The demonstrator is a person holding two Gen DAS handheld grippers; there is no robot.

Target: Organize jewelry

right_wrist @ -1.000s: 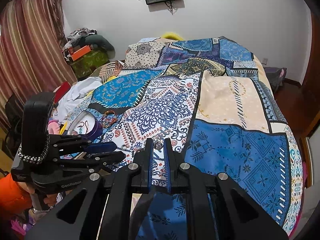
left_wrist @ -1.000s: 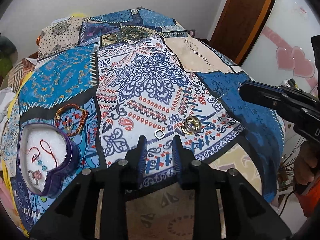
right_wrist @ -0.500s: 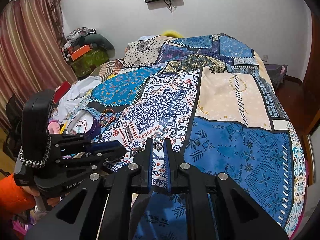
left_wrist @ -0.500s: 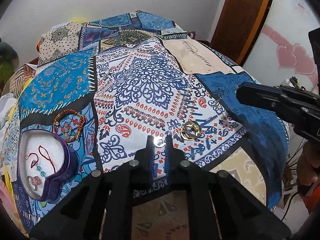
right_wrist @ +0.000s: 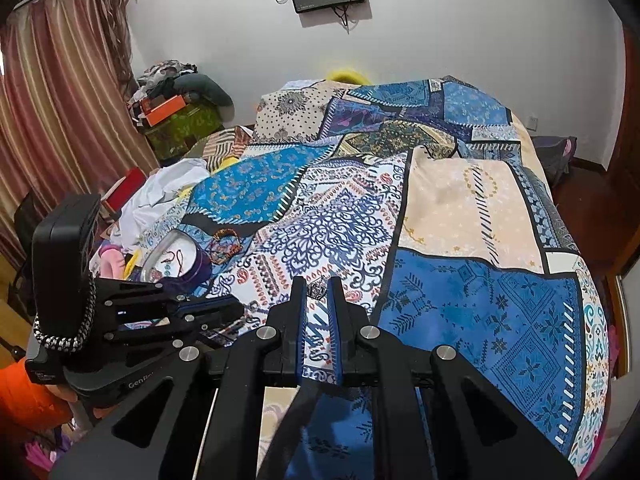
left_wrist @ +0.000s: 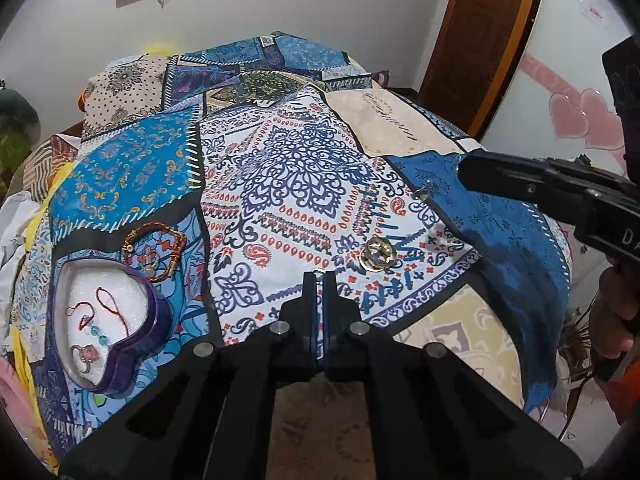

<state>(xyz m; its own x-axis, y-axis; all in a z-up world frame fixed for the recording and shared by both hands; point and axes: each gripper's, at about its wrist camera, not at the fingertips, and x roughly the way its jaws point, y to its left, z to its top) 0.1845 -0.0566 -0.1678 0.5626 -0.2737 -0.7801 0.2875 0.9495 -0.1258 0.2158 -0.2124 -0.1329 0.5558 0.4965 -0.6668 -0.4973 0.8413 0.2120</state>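
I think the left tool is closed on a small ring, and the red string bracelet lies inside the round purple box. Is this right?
One detail is wrong: the purple box is heart-shaped, not round, as the left wrist view shows. The rest holds: the left tool is closed on the small ring, and the red string bracelet lies inside that box.

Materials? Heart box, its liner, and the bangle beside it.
Heart box: looks like translucent purple plastic, glossy rim highlights. Liner: probably white foam, matte and grainy. Bangle: seemingly red-orange beads or wrapped cord with gold-tone bits; too small to be sure.
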